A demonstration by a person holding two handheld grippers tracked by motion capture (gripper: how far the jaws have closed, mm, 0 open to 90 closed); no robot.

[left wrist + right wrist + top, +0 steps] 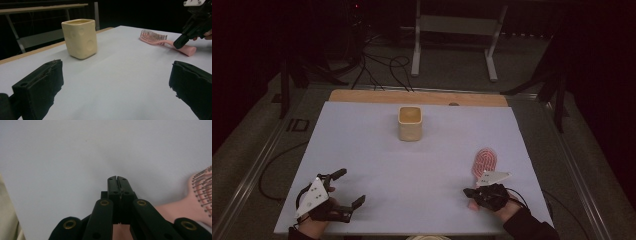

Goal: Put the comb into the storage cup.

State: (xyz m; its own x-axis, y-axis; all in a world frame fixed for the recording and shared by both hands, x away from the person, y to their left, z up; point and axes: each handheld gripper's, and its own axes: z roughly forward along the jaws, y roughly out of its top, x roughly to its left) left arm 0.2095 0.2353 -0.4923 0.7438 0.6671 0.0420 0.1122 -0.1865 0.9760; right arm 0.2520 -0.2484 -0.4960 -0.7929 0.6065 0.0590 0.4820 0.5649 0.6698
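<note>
**Pink hairbrush lies beside and under the closed right gripper**

The pink hairbrush (484,162) lies flat on the white table top (412,165), on the person's right side, bristles up. Its oval head points away from the person and its handle runs back toward the near edge. In the high view the handle passes under the right gripper (468,192), and a bit of pink shows just below and beside the black body.

In the right gripper view the two jaws stand pressed together, tip against tip, with nothing between them. The brush handle (175,210) lies to the right of the closed jaws and below them, and the bristled head sits at the right edge of that view. The jaws do not clamp the brush; they point over bare table beside the handle. From the left gripper view, the right gripper (180,41) hangs just over the handle of the hairbrush (160,40), close to its end; whether it touches there I cannot tell.

The left gripper (350,187) rests at the near left corner of the table, well apart from the brush. Its jaws stand wide apart and hold nothing, as the left gripper view also shows, with bare table between them.

A cream square cup (410,123) stands upright near the middle of the far side of the table, well apart from the brush and from both grippers. Behind the white top runs a wooden strip (417,97).
</note>
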